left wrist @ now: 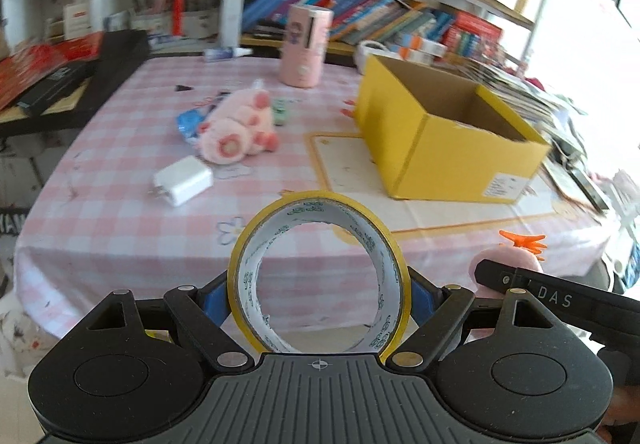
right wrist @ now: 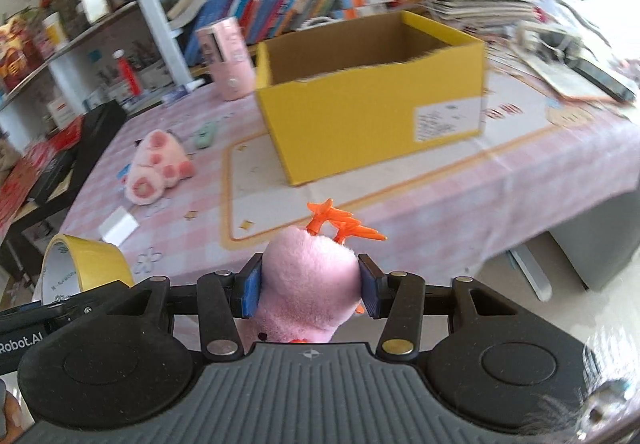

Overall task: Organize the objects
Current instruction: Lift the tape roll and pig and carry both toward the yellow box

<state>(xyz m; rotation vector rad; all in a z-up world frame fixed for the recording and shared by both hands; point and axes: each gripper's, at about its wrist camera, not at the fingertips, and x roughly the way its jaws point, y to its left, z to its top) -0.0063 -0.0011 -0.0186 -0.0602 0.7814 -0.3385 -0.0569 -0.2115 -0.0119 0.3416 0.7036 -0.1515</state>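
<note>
My left gripper (left wrist: 319, 294) is shut on a yellow tape roll (left wrist: 318, 203), held upright above the table's near edge. My right gripper (right wrist: 310, 286) is shut on a pink plush toy with orange feet (right wrist: 310, 272), held just right of the left gripper. The tape roll also shows in the right wrist view (right wrist: 86, 264), and the plush toy in the left wrist view (left wrist: 510, 256). An open yellow cardboard box (left wrist: 444, 131) (right wrist: 372, 99) stands on the table ahead. A pink plush pig (left wrist: 236, 127) (right wrist: 156, 167) and a white charger (left wrist: 182, 179) (right wrist: 119, 228) lie on the pink checked tablecloth (left wrist: 120, 211).
A pink cylindrical container (left wrist: 305, 45) (right wrist: 230, 57) stands at the table's back. A small green item (left wrist: 280, 111) and a blue packet (left wrist: 188, 123) lie near the pig. Black boxes (left wrist: 80, 83) sit left. Bookshelves (left wrist: 380, 11) stand behind. Magazines and a phone (right wrist: 604, 77) lie at right.
</note>
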